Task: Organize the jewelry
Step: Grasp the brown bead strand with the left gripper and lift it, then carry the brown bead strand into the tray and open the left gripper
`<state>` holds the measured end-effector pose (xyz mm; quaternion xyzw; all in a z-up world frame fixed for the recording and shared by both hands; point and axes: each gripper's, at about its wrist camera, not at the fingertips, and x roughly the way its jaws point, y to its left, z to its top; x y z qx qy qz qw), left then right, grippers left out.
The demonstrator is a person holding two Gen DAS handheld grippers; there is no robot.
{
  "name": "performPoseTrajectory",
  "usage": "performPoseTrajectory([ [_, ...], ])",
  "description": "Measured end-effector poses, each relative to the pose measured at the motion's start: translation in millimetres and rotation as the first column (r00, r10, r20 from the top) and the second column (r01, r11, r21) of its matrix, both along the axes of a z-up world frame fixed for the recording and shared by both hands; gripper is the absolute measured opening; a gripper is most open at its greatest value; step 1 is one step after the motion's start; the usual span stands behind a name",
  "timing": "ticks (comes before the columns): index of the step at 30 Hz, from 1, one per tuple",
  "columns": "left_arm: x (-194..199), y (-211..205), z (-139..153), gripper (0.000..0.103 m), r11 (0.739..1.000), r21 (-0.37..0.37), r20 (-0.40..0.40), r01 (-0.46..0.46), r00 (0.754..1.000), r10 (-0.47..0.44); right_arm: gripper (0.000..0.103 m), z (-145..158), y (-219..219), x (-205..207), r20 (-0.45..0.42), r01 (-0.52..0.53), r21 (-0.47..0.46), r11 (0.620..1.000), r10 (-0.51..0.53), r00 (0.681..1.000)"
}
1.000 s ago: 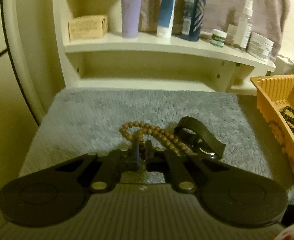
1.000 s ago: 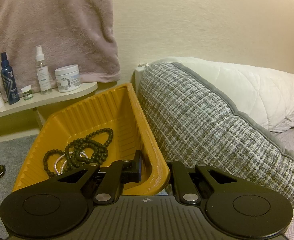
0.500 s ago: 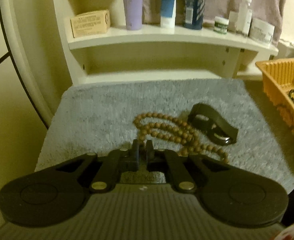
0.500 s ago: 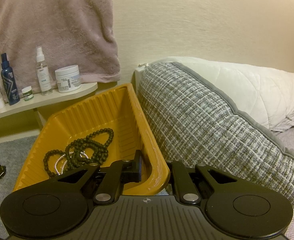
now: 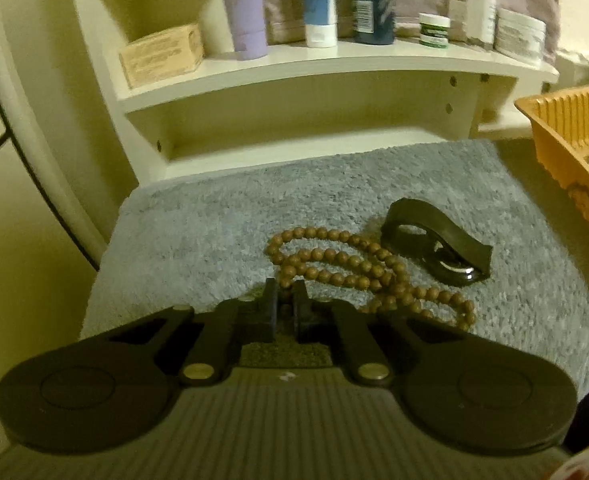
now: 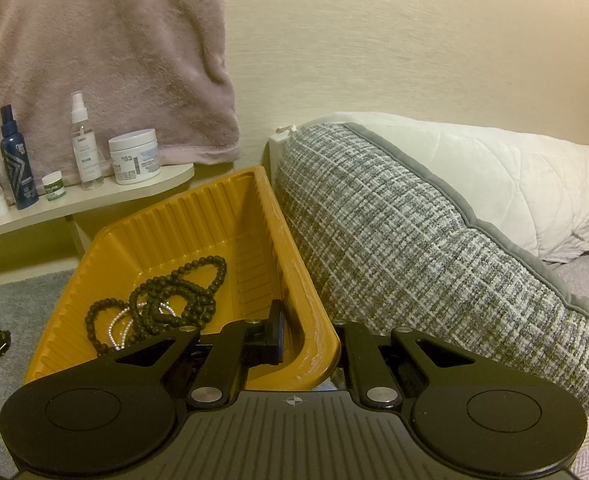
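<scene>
Black beads (image 6: 174, 300) fill orange tray (image 6: 162, 220), rim clamped by right gripper (image 6: 308, 340); left gripper (image 5: 284, 300) closed.

Brown bead strand (image 5: 358, 268) loose on mat; black beads (image 6: 166, 300) in tray.

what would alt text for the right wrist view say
The right gripper is shut on the near corner rim of a yellow tray holding black beads, beside a grey woven pillow.

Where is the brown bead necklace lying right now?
In the left wrist view, the brown bead necklace lies mid-frame on the grey mat, touching the black strap on its right.
</scene>
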<state>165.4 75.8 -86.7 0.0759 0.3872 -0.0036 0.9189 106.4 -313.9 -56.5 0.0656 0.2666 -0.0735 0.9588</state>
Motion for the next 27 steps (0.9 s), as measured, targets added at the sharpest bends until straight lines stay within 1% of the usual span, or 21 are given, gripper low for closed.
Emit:
performPoseTrajectory([
  [4,-5,-1,18,0.006,0.996,0.060,0.038,0.071,0.997,-0.074,0.010,0,0,0,0.000,0.000,0.000,1.000,0.000,1.000],
  [7,-8,0,43,0.006,0.985,0.117,0.084,0.129,0.987,-0.139,0.010,0,0,0,0.001,0.000,0.000,1.000,0.000,1.000],
  [11,-10,5,77,0.006,0.971,0.160,0.142,0.179,0.969,-0.202,0.010,0,0,0,0.002,0.000,-0.001,1.000,0.000,1.000],
  [21,-9,11,151,0.006,0.948,0.186,0.231,0.257,0.927,-0.296,0.010,0,0,0,0.005,-0.003,0.000,1.000,0.003,1.000],
  [27,-11,2,190,0.006,0.931,0.197,0.287,0.308,0.890,-0.355,0.010,1,1,0,0.006,-0.002,0.001,1.000,0.002,1.000],
])
